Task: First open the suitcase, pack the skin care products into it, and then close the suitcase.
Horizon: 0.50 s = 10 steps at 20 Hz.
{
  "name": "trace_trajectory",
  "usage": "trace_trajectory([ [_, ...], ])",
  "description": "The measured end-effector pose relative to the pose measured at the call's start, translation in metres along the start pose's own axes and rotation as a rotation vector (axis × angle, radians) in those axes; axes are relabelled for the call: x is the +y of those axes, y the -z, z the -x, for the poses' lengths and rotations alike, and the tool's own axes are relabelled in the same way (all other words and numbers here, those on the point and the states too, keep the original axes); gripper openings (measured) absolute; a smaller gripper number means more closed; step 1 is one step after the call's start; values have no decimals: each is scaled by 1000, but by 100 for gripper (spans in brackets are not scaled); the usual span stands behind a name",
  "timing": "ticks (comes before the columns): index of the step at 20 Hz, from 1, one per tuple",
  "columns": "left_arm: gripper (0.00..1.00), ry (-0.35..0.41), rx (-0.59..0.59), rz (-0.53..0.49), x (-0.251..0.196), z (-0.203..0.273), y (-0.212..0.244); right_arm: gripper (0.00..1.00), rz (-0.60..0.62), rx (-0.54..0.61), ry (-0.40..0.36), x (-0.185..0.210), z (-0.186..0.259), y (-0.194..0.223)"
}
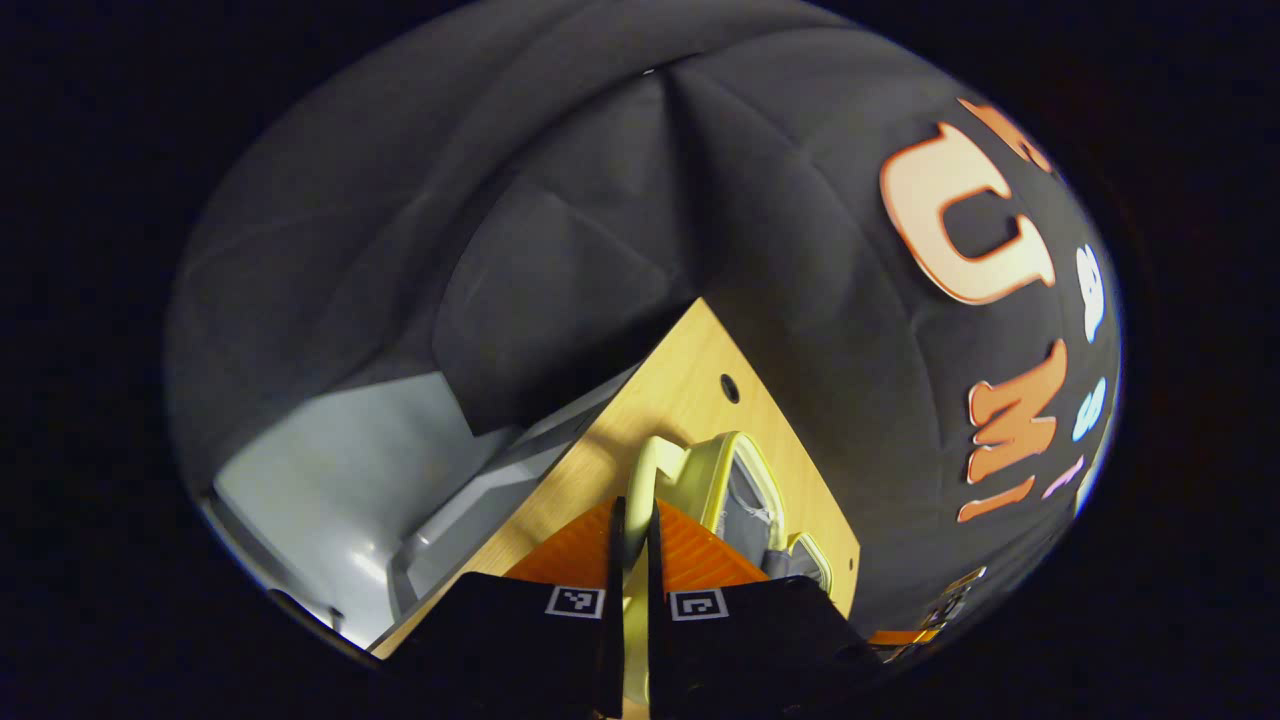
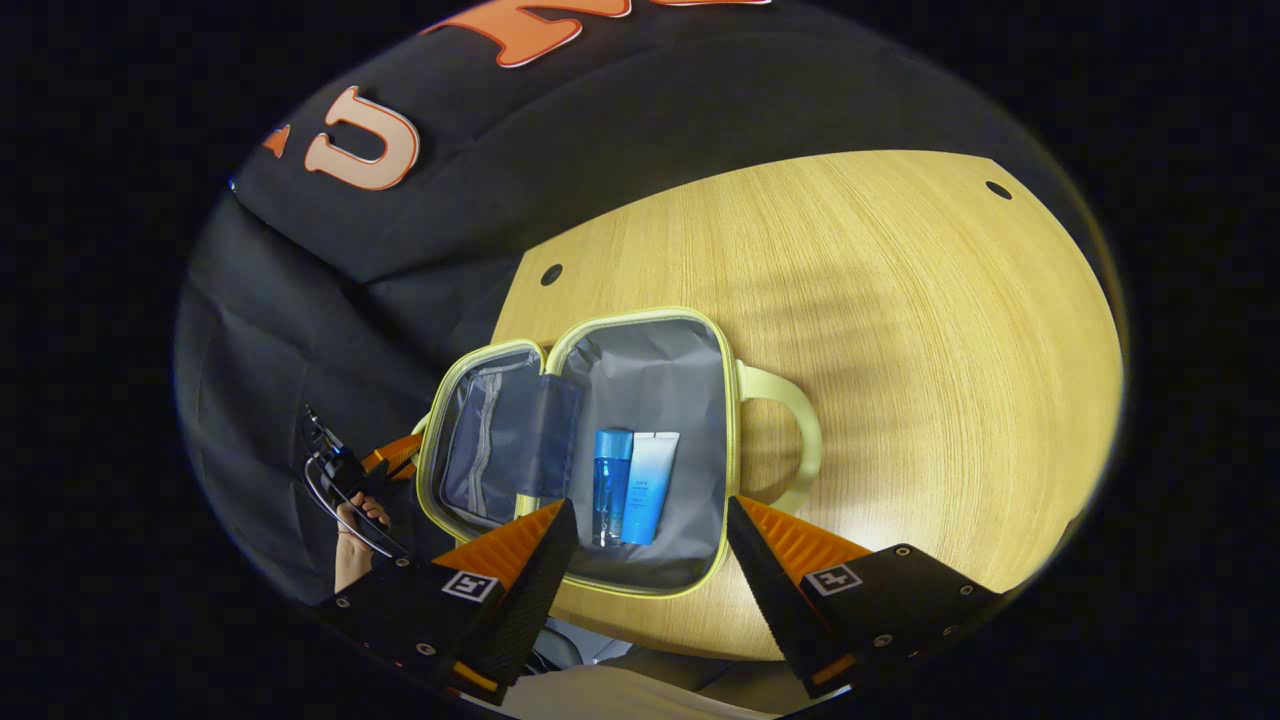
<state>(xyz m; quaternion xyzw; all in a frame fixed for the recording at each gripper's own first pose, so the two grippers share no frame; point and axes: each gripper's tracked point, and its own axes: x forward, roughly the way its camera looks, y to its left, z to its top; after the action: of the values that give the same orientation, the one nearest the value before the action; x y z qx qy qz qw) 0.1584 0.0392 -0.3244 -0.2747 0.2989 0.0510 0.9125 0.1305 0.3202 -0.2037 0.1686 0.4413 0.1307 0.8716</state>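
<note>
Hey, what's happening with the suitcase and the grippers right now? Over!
Left gripper fingers pinched on suitcase lid rim. Right gripper open above it. Suitcase open; blue bottle and tube inside. Nothing blocking.

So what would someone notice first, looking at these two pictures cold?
The pale yellow suitcase lying wide open on the wooden table, a blue bottle and a white-and-blue tube side by side on its grey lining. The right gripper hangs open above them, while the left gripper pinches the lid's edge.
</note>
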Motion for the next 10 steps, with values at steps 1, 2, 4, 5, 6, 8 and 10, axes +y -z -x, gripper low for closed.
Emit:
trace_trajectory([
  [1, 10, 3, -18, -43, -19, 14, -6, 96, 7, -9, -6, -1, 3, -4],
  [2, 9, 13, -34, -79, -38, 28, -12, 96, 20, -20, -9, -5, 4, -8],
  [4, 10, 47, -55, -132, -90, 57, -15, 96, 49, -45, -17, -13, 9, -15],
  [5, 10, 60, -60, -159, -118, 67, -10, 96, 61, -59, -24, -18, 14, -20],
  [6, 10, 77, -67, -189, -146, 76, -5, 96, 70, -76, -30, -23, 23, -26],
  [8, 9, 92, -76, -264, -201, 92, 12, 96, 91, -127, -35, -39, 44, -40],
  [10, 9, 68, -83, -363, -250, 93, 39, 95, 128, -203, -21, -61, 70, -60],
])
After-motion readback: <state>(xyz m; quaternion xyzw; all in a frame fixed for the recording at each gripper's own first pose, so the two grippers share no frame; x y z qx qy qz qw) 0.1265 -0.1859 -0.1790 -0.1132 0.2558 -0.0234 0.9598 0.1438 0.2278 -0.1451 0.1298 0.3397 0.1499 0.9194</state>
